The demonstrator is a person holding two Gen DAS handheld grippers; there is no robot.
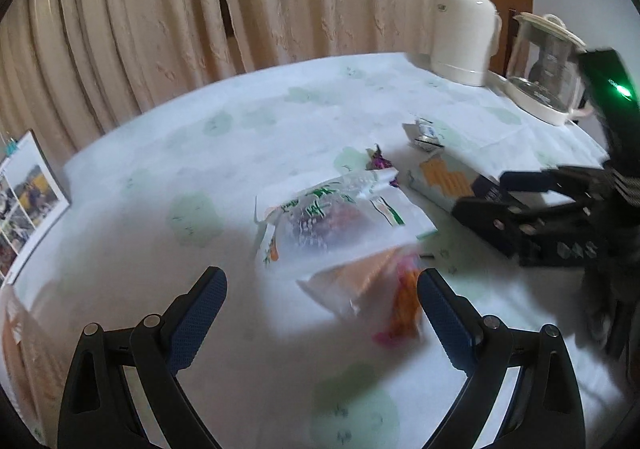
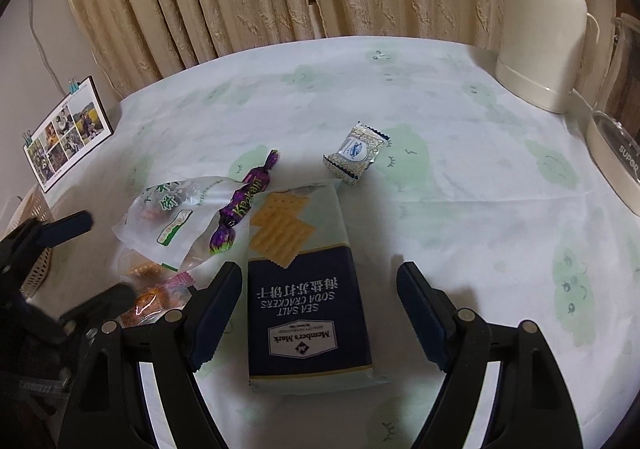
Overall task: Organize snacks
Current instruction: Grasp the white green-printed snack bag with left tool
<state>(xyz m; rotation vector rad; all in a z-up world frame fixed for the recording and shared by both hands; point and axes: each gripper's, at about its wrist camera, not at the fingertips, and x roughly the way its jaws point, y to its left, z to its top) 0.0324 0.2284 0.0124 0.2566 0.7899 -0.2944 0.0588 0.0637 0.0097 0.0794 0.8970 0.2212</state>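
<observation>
Blur hides the orange packet [image 1: 400,301] by the wide left claw [image 1: 322,301]; right claw [image 2: 319,285] wide around the cracker pack [image 2: 304,289].

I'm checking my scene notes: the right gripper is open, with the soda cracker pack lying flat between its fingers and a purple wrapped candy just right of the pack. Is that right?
Not quite. In the right wrist view the purple candy lies just left of the cracker pack, against the clear snack bag. The rest holds: the right gripper is open and the pack lies flat between its fingers.
</observation>
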